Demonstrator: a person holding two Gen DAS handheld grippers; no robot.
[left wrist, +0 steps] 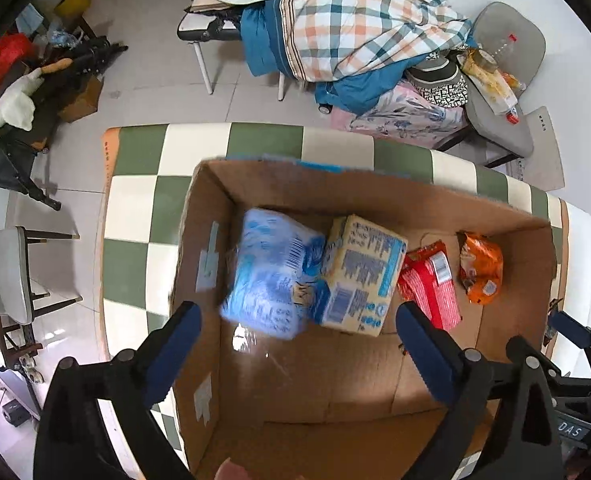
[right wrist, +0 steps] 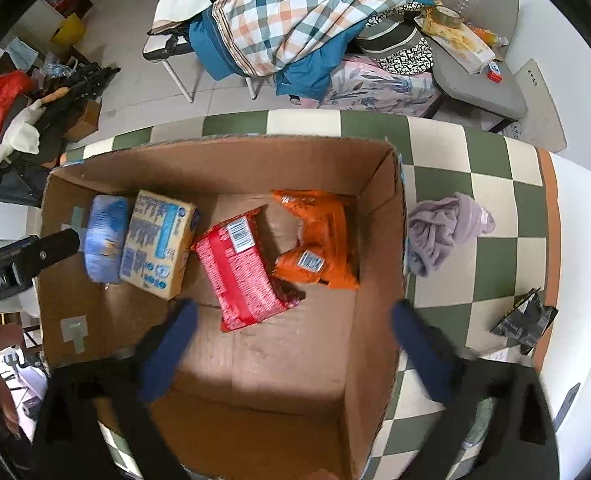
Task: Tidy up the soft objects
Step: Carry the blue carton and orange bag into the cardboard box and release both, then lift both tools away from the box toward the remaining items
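An open cardboard box (left wrist: 215,196) (right wrist: 375,280) stands on the checkered table. Inside lie a blue tissue pack (left wrist: 271,272) (right wrist: 105,240), blurred and tilted against a yellow pack (left wrist: 359,276) (right wrist: 157,244), a red packet (left wrist: 429,284) (right wrist: 243,268) and an orange packet (left wrist: 479,268) (right wrist: 319,240). My left gripper (left wrist: 297,340) is open and empty just above the box, the blue pack between and beyond its fingers. My right gripper (right wrist: 293,344) is open and empty over the box's right half. A lilac cloth (right wrist: 443,232) lies on the table right of the box.
A dark wrapper (right wrist: 523,320) lies near the table's right edge. Beyond the table (left wrist: 135,184) are a cot piled with plaid bedding (left wrist: 355,28), a grey chair (left wrist: 507,80) with bottles, and clutter on the floor at left.
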